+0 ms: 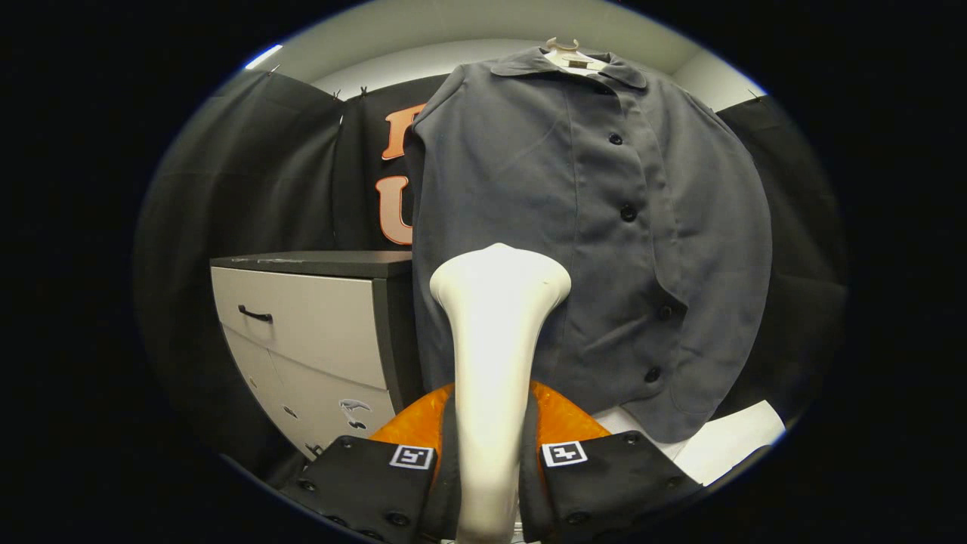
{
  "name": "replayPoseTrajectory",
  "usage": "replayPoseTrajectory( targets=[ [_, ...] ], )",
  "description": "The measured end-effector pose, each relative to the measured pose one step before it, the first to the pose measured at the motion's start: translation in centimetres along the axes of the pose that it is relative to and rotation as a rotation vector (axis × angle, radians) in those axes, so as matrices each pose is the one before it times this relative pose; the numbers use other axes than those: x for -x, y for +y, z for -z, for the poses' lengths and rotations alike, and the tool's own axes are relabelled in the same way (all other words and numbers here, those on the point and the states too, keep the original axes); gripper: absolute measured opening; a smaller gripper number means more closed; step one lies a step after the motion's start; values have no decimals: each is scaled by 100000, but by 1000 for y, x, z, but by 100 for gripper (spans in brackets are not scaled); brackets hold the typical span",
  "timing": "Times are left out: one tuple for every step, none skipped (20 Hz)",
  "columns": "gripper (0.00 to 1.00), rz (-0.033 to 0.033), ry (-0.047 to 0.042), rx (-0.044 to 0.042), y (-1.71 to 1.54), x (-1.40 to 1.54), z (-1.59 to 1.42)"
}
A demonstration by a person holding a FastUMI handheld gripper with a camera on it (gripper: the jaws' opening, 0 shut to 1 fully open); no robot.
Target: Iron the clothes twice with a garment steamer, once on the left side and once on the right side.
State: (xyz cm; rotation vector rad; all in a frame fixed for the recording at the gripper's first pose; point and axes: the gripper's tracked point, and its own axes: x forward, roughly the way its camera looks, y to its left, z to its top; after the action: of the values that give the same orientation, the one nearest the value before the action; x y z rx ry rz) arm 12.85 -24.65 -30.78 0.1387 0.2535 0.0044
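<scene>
A white garment steamer [495, 340] stands upright between my fingers, its flared head pointing up toward the shirt. My gripper [489, 461] is shut on the steamer's handle, both fingers pressing its sides. A grey buttoned shirt [582, 227] hangs on a pale hanger [568, 51] just beyond the steamer, front facing me, dark buttons down its middle. The steamer head sits in front of the shirt's lower left panel; whether it touches the cloth I cannot tell.
A cabinet [317, 325] with pale drawers, a dark top and a dark handle stands left of the shirt. A white surface [725, 446] lies under the shirt's right hem. Black cloth walls close in behind and at both sides.
</scene>
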Motion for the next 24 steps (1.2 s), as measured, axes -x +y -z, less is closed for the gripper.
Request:
replayPoseTrajectory(
  targets=[
    [38,-11,308,-421,38,80,272],
    [38,-61,324,-477,-3,90,314],
    [38,68,336,-312,33,28,216],
    [38,70,419,-441,17,41,212],
    [38,109,-48,-218,40,-13,-18],
    [38,147,-77,-84,41,-67,-1],
    [38,152,-51,185,54,146,-19],
    [39,179,163,197,-47,173,-59],
    [38,-20,30,197,-27,112,-137],
    [39,-106,-160,353,123,275,-357],
    [39,-183,-527,491,86,544,-546],
    [38,-195,-1300,430,120,501,-850],
    [38,-80,-1368,-230,189,653,-1245],
    [38,-198,-1257,-198,161,526,-1207],
    [38,-60,-1395,-202,186,653,-1382],
    [38,-118,-913,-298,62,551,-1376],
    [38,-337,-706,-1182,154,497,-1232],
    [38,-202,-1000,-423,110,552,-1158],
    [38,838,-1510,519,-203,464,-1252],
    [38,1076,-1571,924,-367,470,-1218],
    [38,839,-1141,169,-326,473,-1141],
    [38,677,-1045,57,-377,425,-1098],
    [38,757,-950,32,-446,149,-1077],
    [38,1005,-652,444,-542,81,-929]
  ],
)
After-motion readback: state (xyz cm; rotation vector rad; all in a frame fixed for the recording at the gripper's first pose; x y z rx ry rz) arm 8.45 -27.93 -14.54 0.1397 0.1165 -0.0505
